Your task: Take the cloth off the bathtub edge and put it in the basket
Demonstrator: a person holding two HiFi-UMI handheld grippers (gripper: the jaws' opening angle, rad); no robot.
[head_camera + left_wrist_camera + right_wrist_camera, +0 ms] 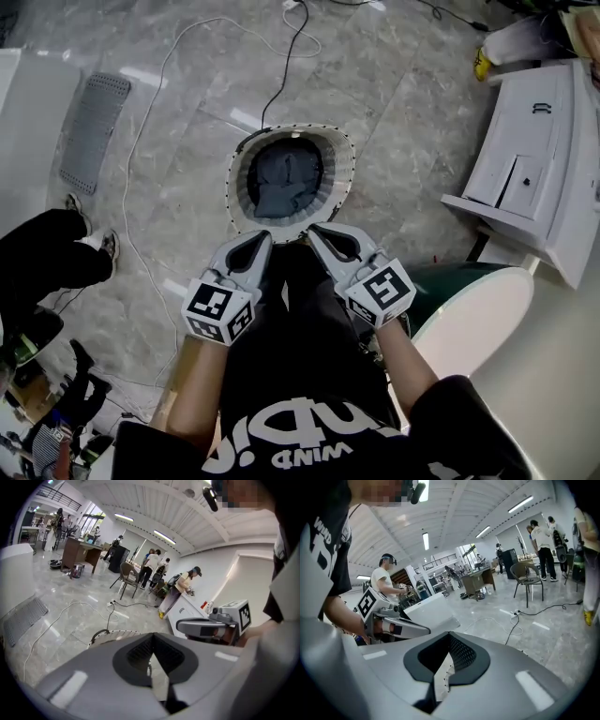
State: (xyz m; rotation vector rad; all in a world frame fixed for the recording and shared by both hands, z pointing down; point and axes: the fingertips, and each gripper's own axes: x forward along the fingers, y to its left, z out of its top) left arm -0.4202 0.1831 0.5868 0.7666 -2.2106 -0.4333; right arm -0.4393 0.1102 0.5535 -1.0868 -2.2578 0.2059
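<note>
A dark grey-blue cloth lies crumpled inside the round white-rimmed basket on the marble floor. Both grippers are held close to the person's body, just short of the basket's near rim. My left gripper is shut, its tips meeting with nothing between them. My right gripper is shut and empty too. In the left gripper view the closed jaws point over the basket's rim. The right gripper view shows its own closed tips and the left gripper alongside.
A white cabinet stands at the right, with a green-sided white fixture below it. Cables run across the floor behind the basket. A grey mat and a bystander's black-clad legs are at the left.
</note>
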